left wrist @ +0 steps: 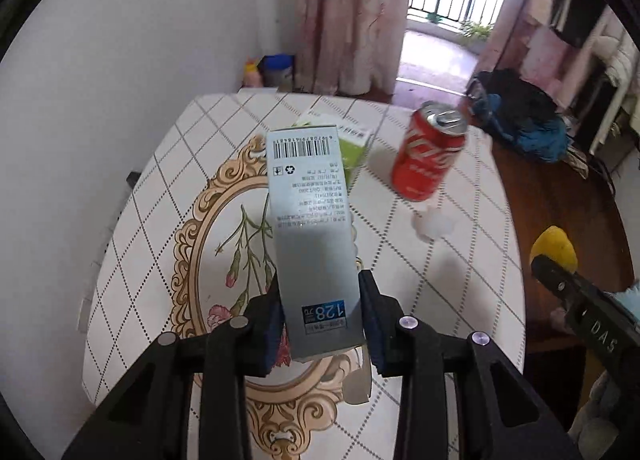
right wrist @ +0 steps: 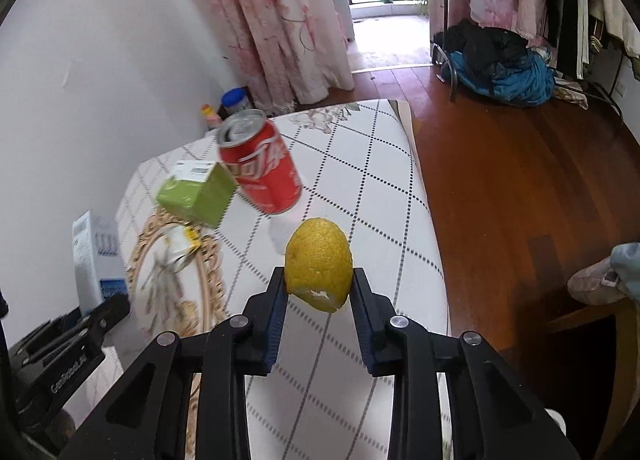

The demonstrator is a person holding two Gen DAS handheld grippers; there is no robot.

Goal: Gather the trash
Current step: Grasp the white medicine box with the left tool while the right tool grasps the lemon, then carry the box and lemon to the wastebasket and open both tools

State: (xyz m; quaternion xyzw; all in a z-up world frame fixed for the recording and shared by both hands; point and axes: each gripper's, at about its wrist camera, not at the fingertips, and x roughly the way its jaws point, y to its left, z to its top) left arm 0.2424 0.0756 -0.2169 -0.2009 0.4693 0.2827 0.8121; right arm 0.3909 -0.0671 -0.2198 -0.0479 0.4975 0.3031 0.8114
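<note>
We held a grey box point(left wrist: 312, 236) in our left gripper point(left wrist: 322, 318) and a lemon peel point(right wrist: 319, 265) in our right gripper point(right wrist: 319, 298) above the table point(right wrist: 360, 164), where the can point(right wrist: 260, 168) and green box point(right wrist: 196, 194) remained uncollected.

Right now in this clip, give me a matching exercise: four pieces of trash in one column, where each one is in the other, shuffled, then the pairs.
Things:
1. grey box
2. lemon peel
3. red can
4. green box

Places:
A. lying on the table, beside the can
B. held in the right gripper
C. on the table, nothing gripping it
D. held in the left gripper

Pairs: 1-D, 2-B, 3-C, 4-A
</note>
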